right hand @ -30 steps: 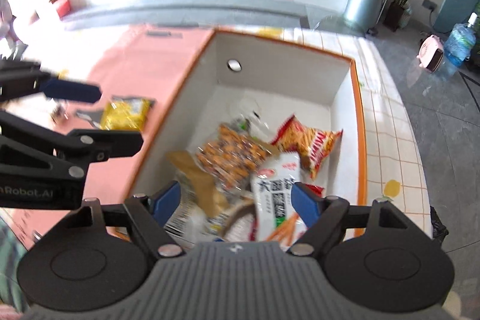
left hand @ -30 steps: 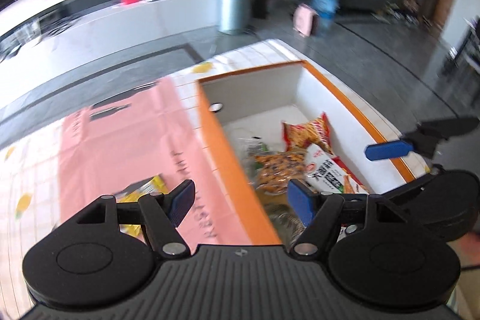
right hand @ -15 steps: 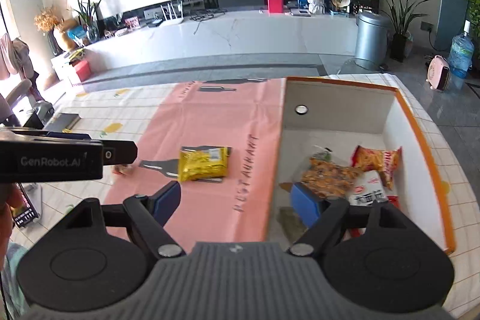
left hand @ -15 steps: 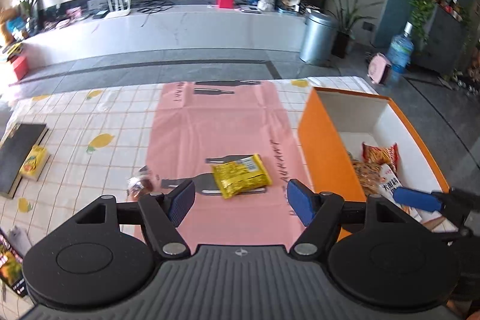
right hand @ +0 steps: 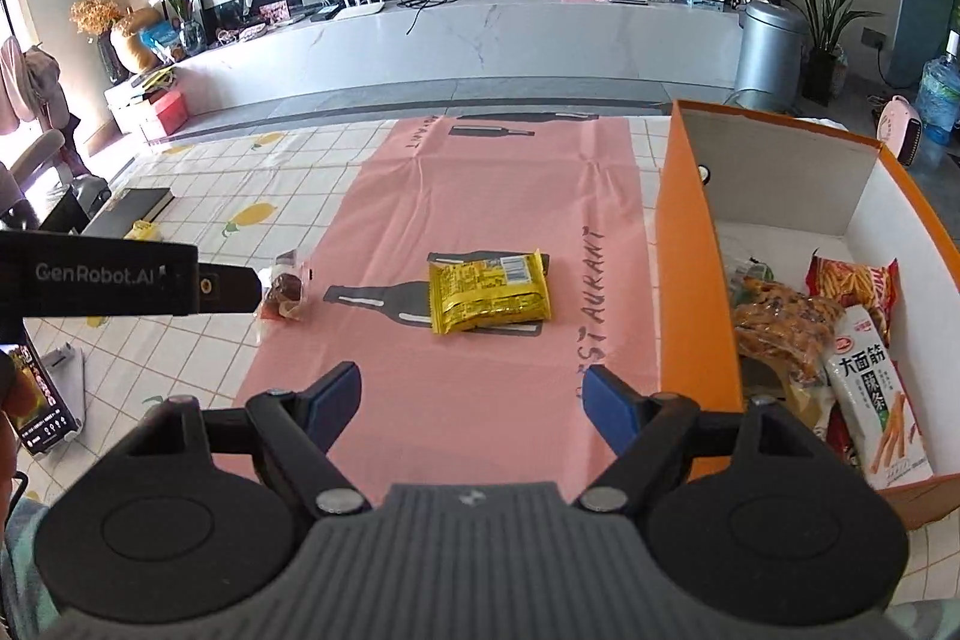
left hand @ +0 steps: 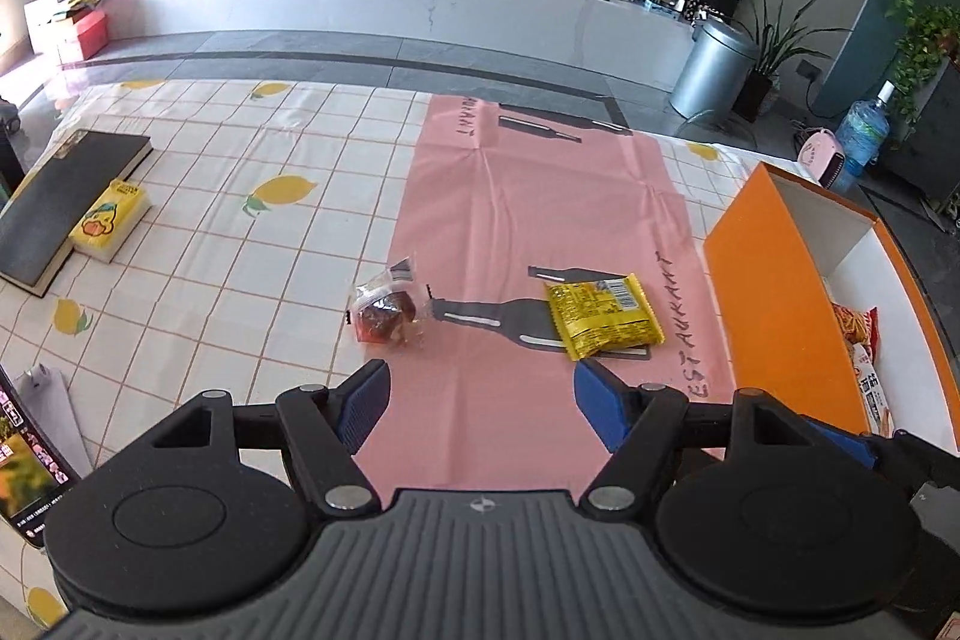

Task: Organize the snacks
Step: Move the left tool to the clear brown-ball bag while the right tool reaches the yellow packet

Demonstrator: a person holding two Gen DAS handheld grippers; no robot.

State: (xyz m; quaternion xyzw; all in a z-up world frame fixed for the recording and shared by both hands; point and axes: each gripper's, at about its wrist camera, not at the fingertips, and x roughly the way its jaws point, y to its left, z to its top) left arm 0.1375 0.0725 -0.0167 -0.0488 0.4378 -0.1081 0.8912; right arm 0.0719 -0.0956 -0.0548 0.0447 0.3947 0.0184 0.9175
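Snacks remain outside the orange box [right hand: 690,280]: both the left gripper [left hand: 480,403] and right gripper [right hand: 471,394] hover spread and empty, so fetching the yellow packet [right hand: 487,289] just beside its left wall looks next.

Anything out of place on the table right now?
Two snacks lie outside the orange box: a yellow packet askew on the pink mat, and a clear-wrapped cake at its left edge.

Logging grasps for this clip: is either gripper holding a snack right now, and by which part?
Nothing is held. The left gripper and right gripper are both open and empty above the pink mat.
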